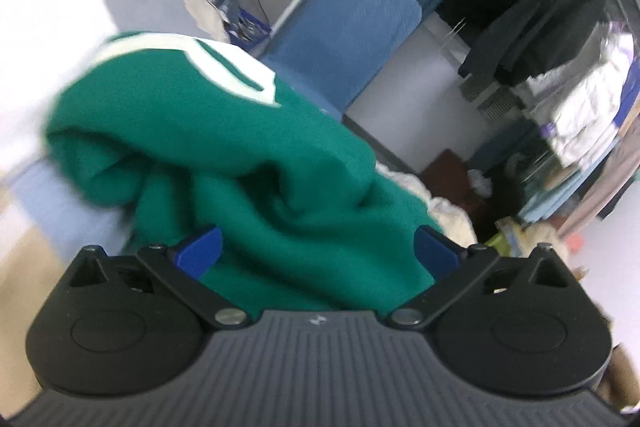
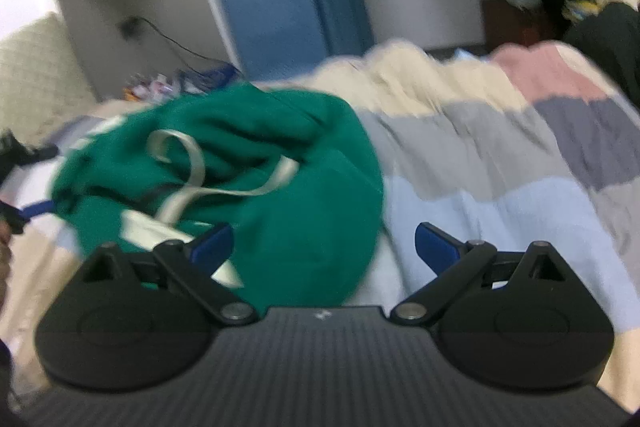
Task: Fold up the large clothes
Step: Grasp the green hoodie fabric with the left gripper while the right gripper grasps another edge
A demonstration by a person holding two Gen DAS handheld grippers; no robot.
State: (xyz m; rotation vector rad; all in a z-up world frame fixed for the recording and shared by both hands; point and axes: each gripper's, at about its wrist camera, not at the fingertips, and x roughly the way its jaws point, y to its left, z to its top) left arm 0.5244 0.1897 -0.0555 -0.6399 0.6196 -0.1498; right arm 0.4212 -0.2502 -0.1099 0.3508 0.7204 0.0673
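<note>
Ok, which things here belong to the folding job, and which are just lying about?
Job:
green sweatshirt, bunched up
left gripper, open
right gripper, open
striped bedspread, the work surface

Lying about:
blue padded board against the wall
dark hanging clothes
cream blanket

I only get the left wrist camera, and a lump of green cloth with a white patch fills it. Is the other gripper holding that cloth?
Observer: No. The right gripper is open, and the green garment lies heaped ahead of it, toward its left finger.
Operator: What is the cloth lying on?
Observer: A striped blanket with bands of cream, pink, grey and pale blue.
Operator: Is there anything else on the cloth?
Observer: A pale drawstring loops across its top.
</note>
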